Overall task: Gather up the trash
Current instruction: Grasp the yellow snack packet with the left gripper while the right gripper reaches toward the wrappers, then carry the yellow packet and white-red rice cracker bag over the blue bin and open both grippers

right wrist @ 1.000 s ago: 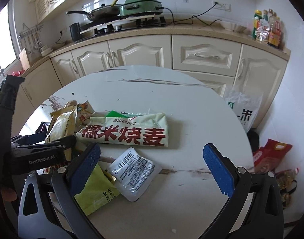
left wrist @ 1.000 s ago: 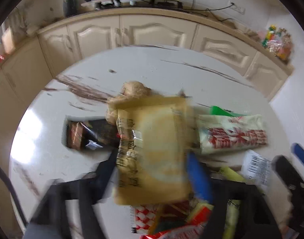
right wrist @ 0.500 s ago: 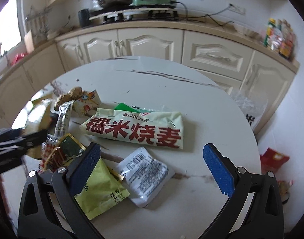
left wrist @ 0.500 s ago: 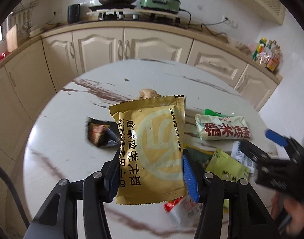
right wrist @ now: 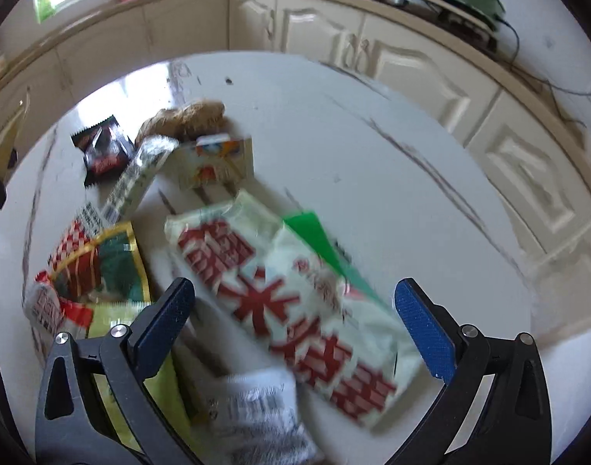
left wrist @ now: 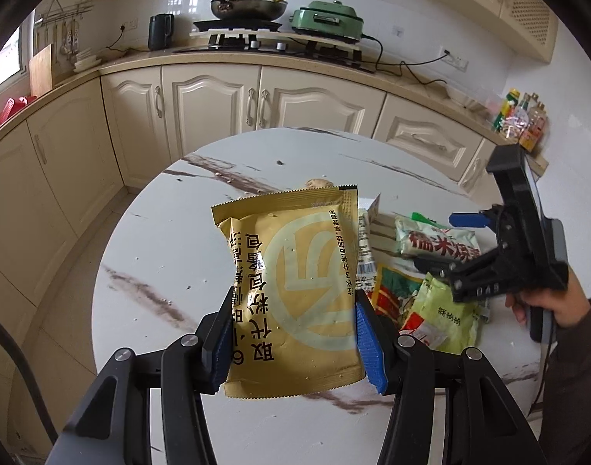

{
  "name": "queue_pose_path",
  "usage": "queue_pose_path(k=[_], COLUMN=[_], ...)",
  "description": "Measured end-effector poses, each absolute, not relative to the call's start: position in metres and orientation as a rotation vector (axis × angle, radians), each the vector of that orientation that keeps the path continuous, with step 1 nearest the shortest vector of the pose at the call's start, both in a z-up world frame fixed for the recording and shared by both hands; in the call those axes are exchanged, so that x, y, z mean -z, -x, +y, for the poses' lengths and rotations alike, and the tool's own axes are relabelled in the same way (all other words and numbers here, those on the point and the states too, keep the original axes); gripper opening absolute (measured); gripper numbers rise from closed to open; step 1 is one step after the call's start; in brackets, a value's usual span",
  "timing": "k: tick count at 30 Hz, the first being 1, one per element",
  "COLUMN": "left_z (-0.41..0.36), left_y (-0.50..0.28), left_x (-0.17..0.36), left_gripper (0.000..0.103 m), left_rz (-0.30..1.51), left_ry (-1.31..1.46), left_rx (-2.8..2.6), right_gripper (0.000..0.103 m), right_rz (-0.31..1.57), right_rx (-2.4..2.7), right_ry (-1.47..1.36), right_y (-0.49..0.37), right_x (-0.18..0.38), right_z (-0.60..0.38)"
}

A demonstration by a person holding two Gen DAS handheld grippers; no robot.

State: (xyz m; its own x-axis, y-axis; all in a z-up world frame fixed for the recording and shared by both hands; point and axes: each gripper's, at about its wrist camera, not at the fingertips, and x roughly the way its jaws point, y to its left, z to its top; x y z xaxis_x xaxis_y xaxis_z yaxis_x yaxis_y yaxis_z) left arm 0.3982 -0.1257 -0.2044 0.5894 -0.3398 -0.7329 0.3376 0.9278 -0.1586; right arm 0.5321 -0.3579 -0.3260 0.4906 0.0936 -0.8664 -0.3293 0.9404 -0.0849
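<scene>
My left gripper (left wrist: 295, 343) is shut on a gold snack packet (left wrist: 295, 290) and holds it up above the round white table (left wrist: 160, 255). My right gripper (right wrist: 295, 325) is open and empty, hovering over a pale packet with red characters (right wrist: 291, 294); that packet also shows in the left wrist view (left wrist: 438, 242). The right gripper shows in the left wrist view (left wrist: 466, 248) at the right, over the trash pile. Other wrappers lie there: a lime green packet (left wrist: 446, 317), a red and green one (right wrist: 98, 263), a white barcode sachet (right wrist: 256, 407), a black wrapper (right wrist: 102, 151).
A small carton (right wrist: 218, 162) and a brown lump (right wrist: 183, 116) lie at the pile's far side. Cream cabinets (left wrist: 218, 104) with a stove and pan (left wrist: 249, 6) stand behind the table. Bottles (left wrist: 520, 124) stand on the right counter.
My left gripper has lifted the gold packet higher and back from the pile. My right gripper has swung left and down over the red-lettered packet; its view is blurred.
</scene>
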Motion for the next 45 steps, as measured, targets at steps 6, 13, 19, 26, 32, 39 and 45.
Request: queue_pose_path(k=[6,13,19,26,32,39,45], left_z=[-0.123,-0.123,-0.115,-0.093,-0.058,0.009,0.093], left_y=[-0.397,-0.396,-0.392,-0.374,-0.348,-0.313,-0.292], left_x=[0.201,0.196,0.189,0.175,0.159,0.156,0.169], left_gripper=[0.051,0.051,0.051,0.051,0.051,0.051,0.051], left_rz=[0.857,0.859,0.847,0.818,0.771,0.745,0.751], left_ry=[0.016,0.020,0.029,0.050,0.079,0.129,0.168], left_rx=[0.387,0.388,0.390,0.385,0.381,0.360,0.245], right_gripper=[0.090,0.063,0.057,0.057,0.057,0.057,0.057], right_rz=[1.063,1.039,1.004,0.926,0.840,0.771,0.745], right_rx=[-0.228,-0.148,-0.122,-0.117,-0.146,-0.275,-0.423], right_ry=[0.123,0.089,0.085,0.091,0.140,0.162,0.150], right_y=[-0.543,-0.533,-0.519,-0.504,-0.485,-0.471,-0.467], right_x=[0.331,0.317,0.298,0.263,0.213,0.184,0.190], right_z=[-0.369,-0.372,-0.367,-0.348,-0.299,-0.187,-0.081])
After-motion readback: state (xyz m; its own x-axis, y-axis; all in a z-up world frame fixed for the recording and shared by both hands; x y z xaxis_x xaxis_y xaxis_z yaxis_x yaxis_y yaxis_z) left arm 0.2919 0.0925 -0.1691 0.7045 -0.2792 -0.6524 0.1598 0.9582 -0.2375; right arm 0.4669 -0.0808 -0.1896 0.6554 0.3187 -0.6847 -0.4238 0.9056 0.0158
